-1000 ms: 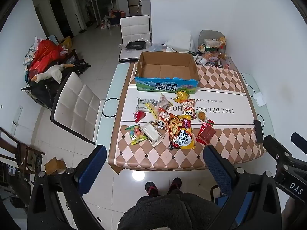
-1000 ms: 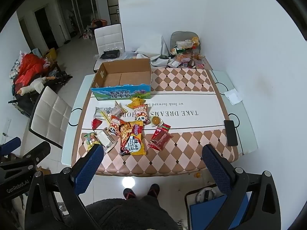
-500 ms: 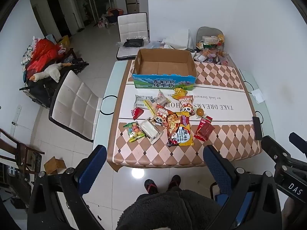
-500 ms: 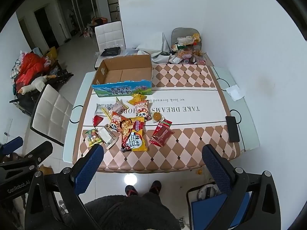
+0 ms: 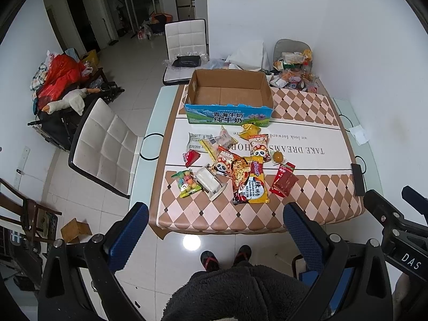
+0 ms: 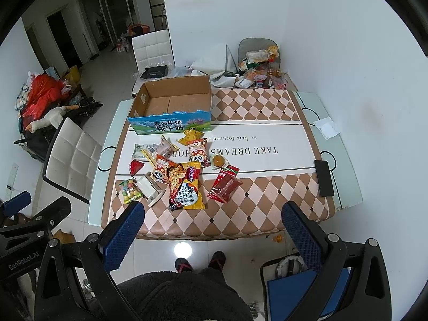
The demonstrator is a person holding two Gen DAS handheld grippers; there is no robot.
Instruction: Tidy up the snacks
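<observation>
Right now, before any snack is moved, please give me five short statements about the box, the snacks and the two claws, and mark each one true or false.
1. The cardboard box has no snacks in it. True.
2. The left claw is shut on a packet. False: it is open and holds nothing.
3. The big noodle packet lies on the table, nearer the person than the box. True.
4. The black phone lies inside the box. False: it lies near the table's right edge.
5. The right claw touches the red packet. False: it is open, above the table and clear of every snack.
</observation>
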